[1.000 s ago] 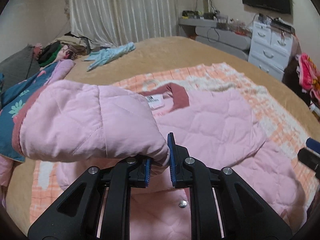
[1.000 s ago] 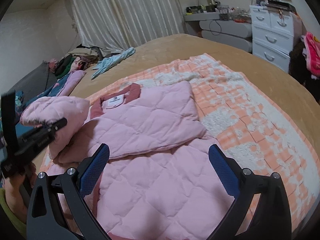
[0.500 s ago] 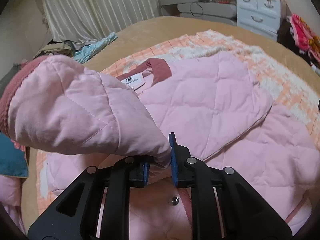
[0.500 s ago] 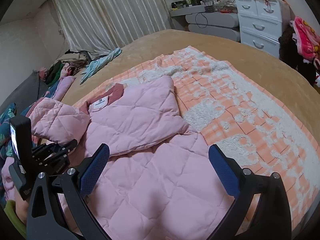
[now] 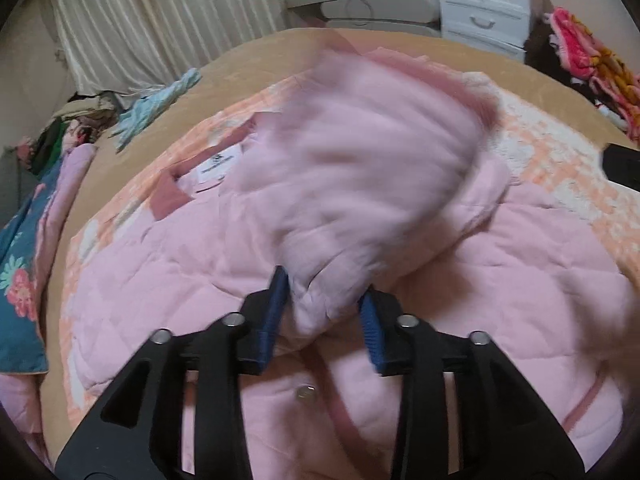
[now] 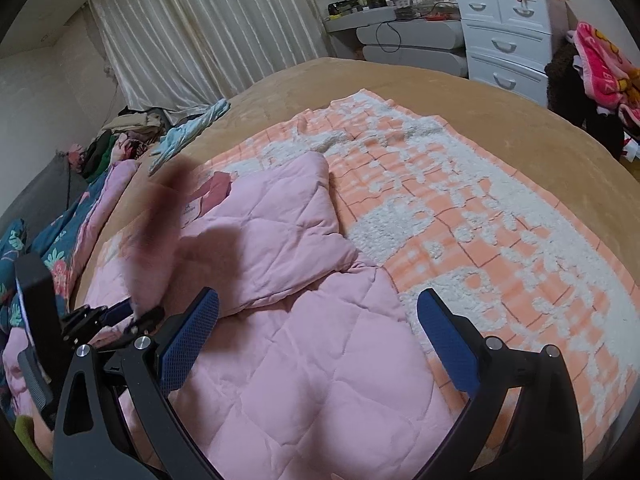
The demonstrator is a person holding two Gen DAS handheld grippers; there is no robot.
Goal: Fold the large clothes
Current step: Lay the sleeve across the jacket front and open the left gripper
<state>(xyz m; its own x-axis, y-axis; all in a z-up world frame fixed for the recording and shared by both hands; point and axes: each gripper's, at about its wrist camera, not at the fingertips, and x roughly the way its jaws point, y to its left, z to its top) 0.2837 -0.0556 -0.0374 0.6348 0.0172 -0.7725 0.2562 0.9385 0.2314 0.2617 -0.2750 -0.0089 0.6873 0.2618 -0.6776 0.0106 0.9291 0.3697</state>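
A pink quilted jacket [image 5: 520,300] lies spread on the bed, its white neck label [image 5: 218,164] facing up. My left gripper [image 5: 322,312] has its jaws opening around the end of one sleeve [image 5: 360,168]. That sleeve is blurred as it swings over the jacket's chest, and its fabric still sits between the pads. In the right wrist view the same sleeve [image 6: 160,220] is a smear above the left gripper [image 6: 132,312]. The other sleeve [image 6: 280,232] lies folded across the body. My right gripper [image 6: 318,332] hangs wide open over the lower jacket [image 6: 320,380], holding nothing.
An orange-and-white blanket [image 6: 480,220] lies under the jacket on a tan bedspread [image 6: 400,80]. A light blue garment [image 6: 192,128] and a clothes pile [image 6: 120,136] sit at the far left. Teal floral fabric [image 5: 20,280] borders the left edge. White drawers [image 6: 508,40] stand beyond the bed.
The left gripper's jaws have parted. The sleeve it held out to the left has swung rightward over the jacket's chest. The right gripper stays wide open, shifted slightly over the jacket.
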